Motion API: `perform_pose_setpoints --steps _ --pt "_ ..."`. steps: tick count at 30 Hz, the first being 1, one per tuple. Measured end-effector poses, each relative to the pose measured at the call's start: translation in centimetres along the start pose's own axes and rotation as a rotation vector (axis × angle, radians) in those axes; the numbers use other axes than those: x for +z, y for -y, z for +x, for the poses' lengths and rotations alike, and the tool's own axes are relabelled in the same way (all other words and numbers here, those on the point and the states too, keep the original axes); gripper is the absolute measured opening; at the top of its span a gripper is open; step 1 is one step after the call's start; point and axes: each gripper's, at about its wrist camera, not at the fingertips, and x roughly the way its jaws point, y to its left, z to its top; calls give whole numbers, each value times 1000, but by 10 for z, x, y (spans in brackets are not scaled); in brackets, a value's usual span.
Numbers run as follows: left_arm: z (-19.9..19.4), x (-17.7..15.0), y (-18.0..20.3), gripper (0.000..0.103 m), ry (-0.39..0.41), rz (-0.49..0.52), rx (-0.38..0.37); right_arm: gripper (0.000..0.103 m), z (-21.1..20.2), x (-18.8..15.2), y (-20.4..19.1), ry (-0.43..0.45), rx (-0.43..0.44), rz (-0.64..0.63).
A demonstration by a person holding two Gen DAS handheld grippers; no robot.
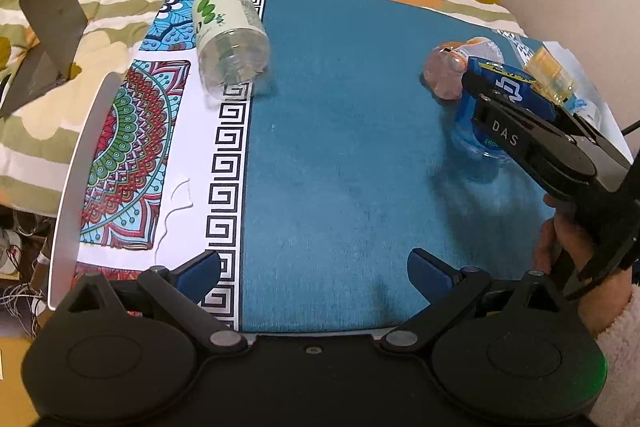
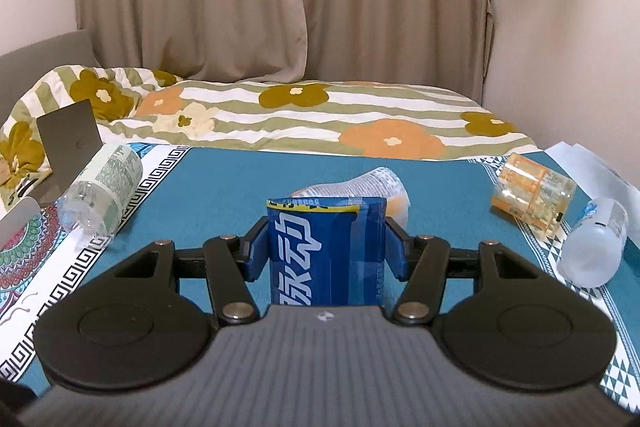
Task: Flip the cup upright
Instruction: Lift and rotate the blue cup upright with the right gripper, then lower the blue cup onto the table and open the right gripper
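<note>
My right gripper [image 2: 326, 251] is shut on a blue-labelled clear cup [image 2: 326, 247], which stands upright between the blue pads on the teal mat [image 2: 224, 187]. The left wrist view shows the same cup [image 1: 504, 87] held by the right gripper [image 1: 500, 91] at the mat's right side. My left gripper [image 1: 314, 273] is open and empty, low over the mat's near edge, well apart from the cup.
A green-labelled clear cup [image 1: 228, 35] lies on its side at the mat's left. An orange-tinted clear cup [image 2: 360, 189] lies behind the held one. A yellow-orange cup [image 2: 532, 195] and a pale cup [image 2: 596, 243] lie at right. A flowered bedspread [image 2: 304, 115] lies behind.
</note>
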Motion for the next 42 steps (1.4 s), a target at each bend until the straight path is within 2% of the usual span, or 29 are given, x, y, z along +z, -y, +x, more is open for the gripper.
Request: perform_pose_setpoints --steps 4,10,15,29,30,32,33,34,38,42 --pt "3 0 2 101 3 13 4 72 -4 -2 1 -4 5 0" --pt "9 -3 5 101 -3 26 11 73 -15 -14 7 48 14 8" --pt "12 -7 9 101 -16 30 16 73 -19 -26 10 -19 22 15" --pt "9 -13 22 101 -15 41 27 73 -24 -29 11 -38 41 -30" --pt "8 -13 22 101 -13 39 27 75 -24 -29 11 -39 41 -30" --pt "6 -14 23 101 -9 37 28 88 -22 -29 11 -51 45 -33" --pt "5 -14 23 101 -6 35 29 98 -22 -28 11 -53 41 -31" --pt "4 -14 24 101 -3 34 30 103 -23 -29 11 -54 38 -28" --pt "-5 -15 26 101 13 24 41 103 -26 -27 11 -78 25 -47" --pt "-24 -12 29 101 44 14 47 103 -41 -11 21 -130 54 -29"
